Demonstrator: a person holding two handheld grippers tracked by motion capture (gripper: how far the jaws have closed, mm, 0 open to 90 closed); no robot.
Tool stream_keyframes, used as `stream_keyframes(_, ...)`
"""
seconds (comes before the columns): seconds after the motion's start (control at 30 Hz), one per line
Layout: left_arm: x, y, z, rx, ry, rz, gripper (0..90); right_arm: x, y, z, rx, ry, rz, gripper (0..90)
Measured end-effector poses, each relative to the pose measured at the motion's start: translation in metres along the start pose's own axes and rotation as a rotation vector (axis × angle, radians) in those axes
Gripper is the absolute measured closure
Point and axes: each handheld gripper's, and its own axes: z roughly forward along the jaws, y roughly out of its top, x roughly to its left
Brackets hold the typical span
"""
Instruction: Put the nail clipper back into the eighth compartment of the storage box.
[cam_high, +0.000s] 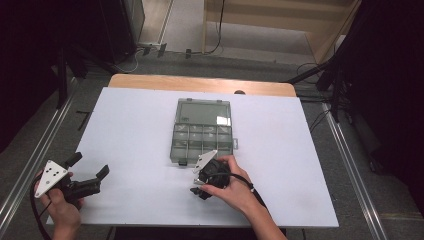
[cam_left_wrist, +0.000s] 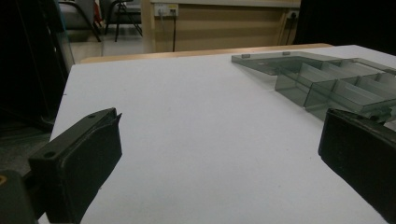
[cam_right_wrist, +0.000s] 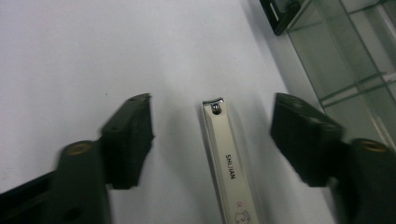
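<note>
- Fingers (cam_right_wrist: 130, 140) of the right gripper (cam_right_wrist: 212, 140) stand spread wide, one on each side of a nail clipper (cam_right_wrist: 227, 168), touching neither side of it.
- That nail clipper lies flat on the white table (cam_high: 125, 125), just beside the clear compartment box (cam_high: 202, 131).
- Left gripper (cam_high: 89, 172) hovers near the table's left edge, jaws apart and holding nothing, well apart from the box.

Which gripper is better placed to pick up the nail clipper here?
Right. The right gripper has its open jaws on either side of the nail clipper, beside the organizer box. The left gripper is open, off near the table's left edge.
</note>
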Motion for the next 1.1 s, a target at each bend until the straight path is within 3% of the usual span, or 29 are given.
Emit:
stream_keyframes(0.1, 0.000, 0.000, 0.000, 0.000, 0.000, 0.000, 0.0, -0.001, 0.000, 0.003, 0.018, 0.011, 0.004, 42.5)
stream_keyframes(0.3, 0.000, 0.000, 0.000, 0.001, 0.000, 0.002, 0.0, -0.003, 0.000, 0.002, 0.004, -0.020, 0.015, 61.0)
stream_keyframes(0.53, -0.001, 0.000, 0.000, 0.002, 0.000, 0.004, 0.0, 0.003, -0.001, 0.002, 0.004, -0.021, -0.029, 74.3)
stream_keyframes(0.73, -0.001, 0.000, 0.000, 0.002, -0.002, 0.005, 0.0, -0.001, -0.004, 0.003, -0.018, 0.017, -0.020, 79.2)
stream_keyframes(1.1, -0.001, 0.000, 0.000, 0.002, -0.005, 0.008, 0.0, 0.003, -0.011, 0.002, -0.087, -0.006, 0.001, 79.7)
